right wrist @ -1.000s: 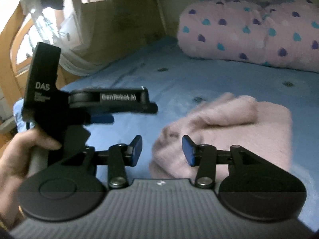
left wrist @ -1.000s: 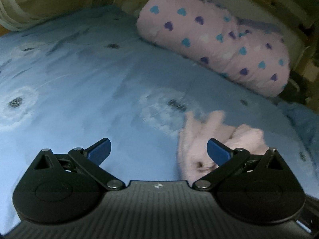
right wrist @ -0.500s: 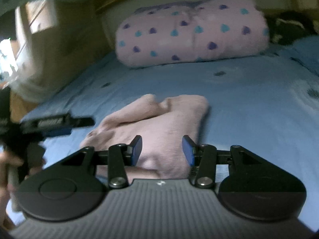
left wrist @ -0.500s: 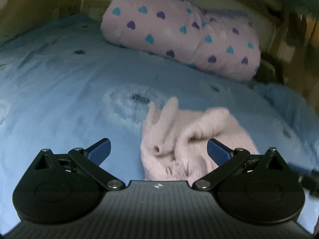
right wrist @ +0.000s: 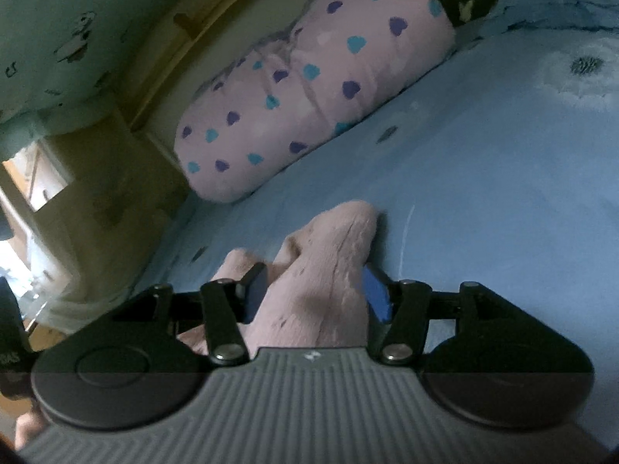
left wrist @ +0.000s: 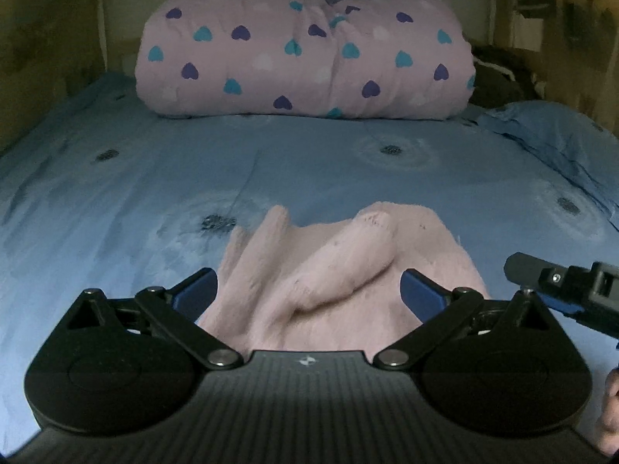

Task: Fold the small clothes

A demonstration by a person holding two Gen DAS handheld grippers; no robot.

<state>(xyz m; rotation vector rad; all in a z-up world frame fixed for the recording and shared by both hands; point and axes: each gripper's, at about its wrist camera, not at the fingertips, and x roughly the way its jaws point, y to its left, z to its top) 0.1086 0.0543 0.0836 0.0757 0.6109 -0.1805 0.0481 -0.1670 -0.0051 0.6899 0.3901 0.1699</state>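
A fluffy pale pink garment (left wrist: 336,270) lies crumpled on the blue bedspread (left wrist: 154,178). My left gripper (left wrist: 307,292) is open wide just in front of it, and the cloth lies between and beyond its fingers. My right gripper (right wrist: 315,295) is tilted and open, with a raised fold of the pink garment (right wrist: 329,270) between its fingers; the blue pads (right wrist: 377,297) stand beside the cloth without pinching it. The right gripper's tip also shows in the left wrist view (left wrist: 561,282), at the garment's right edge.
A rolled pink quilt with purple and teal hearts (left wrist: 305,54) lies across the head of the bed, also in the right wrist view (right wrist: 309,89). A blue pillow (left wrist: 557,135) is at the far right. A wooden bed frame and wall (right wrist: 96,147) border the left side.
Both grippers have swung toward the pink garment. The left one now faces it head-on. The right one has tilted, opened wider and moved over a fold of the cloth.
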